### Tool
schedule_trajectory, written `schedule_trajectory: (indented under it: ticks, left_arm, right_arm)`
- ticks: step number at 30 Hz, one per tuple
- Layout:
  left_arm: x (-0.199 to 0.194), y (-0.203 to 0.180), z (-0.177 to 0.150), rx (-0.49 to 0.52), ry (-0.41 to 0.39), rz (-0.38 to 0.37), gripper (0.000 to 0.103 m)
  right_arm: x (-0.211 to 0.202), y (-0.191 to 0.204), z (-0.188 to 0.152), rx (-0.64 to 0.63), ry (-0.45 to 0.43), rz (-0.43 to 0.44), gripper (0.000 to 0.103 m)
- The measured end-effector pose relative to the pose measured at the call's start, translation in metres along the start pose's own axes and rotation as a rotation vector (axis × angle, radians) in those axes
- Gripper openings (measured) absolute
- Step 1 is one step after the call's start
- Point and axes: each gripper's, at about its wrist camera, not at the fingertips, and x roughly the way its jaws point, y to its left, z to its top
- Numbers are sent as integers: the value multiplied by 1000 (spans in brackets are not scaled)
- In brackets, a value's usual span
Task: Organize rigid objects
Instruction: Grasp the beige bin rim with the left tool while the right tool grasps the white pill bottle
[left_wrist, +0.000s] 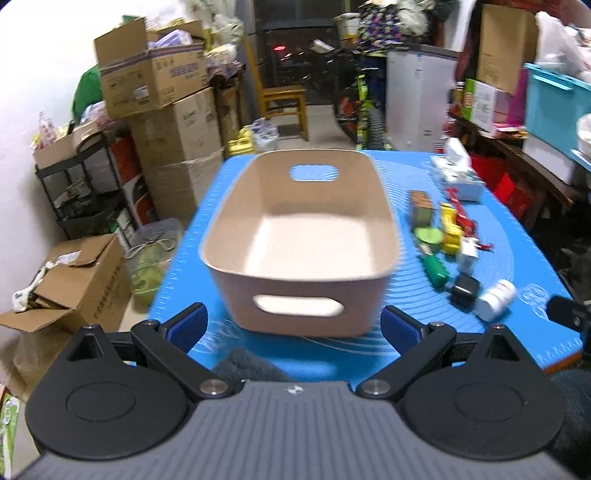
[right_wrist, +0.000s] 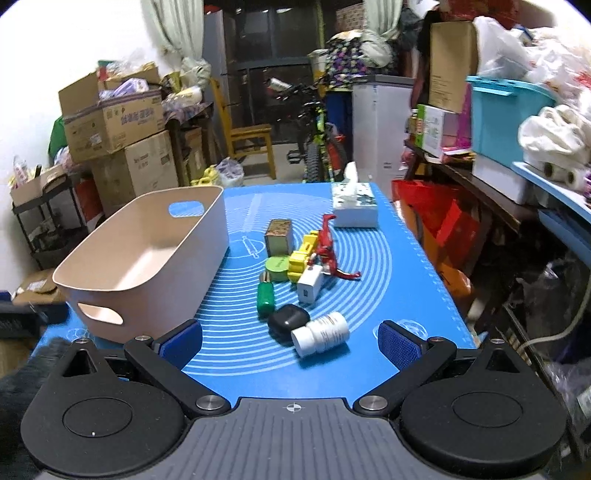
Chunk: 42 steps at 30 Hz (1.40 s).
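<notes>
Your left gripper (left_wrist: 293, 325) hovers with its jaws spread wide and empty, just short of the beige bin (left_wrist: 301, 236), which sits on the left side of the blue mat (right_wrist: 388, 295) covering the desk. Your right gripper (right_wrist: 290, 341) is likewise wide apart and holds nothing. Nearest it lie the white pill bottle (right_wrist: 320, 333) on its side, touching the black case (right_wrist: 288, 320). Beyond come the green cylinder (right_wrist: 265, 297), white charger (right_wrist: 310, 283), green round lid (right_wrist: 277, 267), yellow toy (right_wrist: 303, 254), red dinosaur (right_wrist: 328, 249) and small tin (right_wrist: 279, 237). Farthest stands the tissue box (right_wrist: 354, 205).
</notes>
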Motion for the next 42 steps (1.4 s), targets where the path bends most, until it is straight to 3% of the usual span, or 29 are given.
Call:
schedule_trajectory:
  ticks: [12, 15, 20, 28, 31, 32, 42]
  left_arm:
    - [76, 66, 53, -82, 109, 55, 97]
    - [96, 71, 57, -73, 146, 50, 89]
    - [123, 81, 57, -70, 200, 47, 85]
    - [144, 90, 52, -78, 310, -17, 56]
    - [147, 92, 52, -88, 340, -37, 27]
    - [148, 93, 52, -95, 353, -43, 22]
    - [153, 94, 57, -107, 366, -84, 7]
  right_arm:
    - [110, -15, 25, -60, 152, 28, 101]
    - [134, -22, 25, -56, 214, 48, 100]
    - [167, -27, 27, -101, 305, 20, 100]
    - [204, -19, 17, -214, 454, 43, 93]
    - [211, -15, 15, -239, 475, 36, 91]
    - [211, -15, 16, -240, 474, 36, 91]
    - [211, -17, 17, -226, 490, 41, 86]
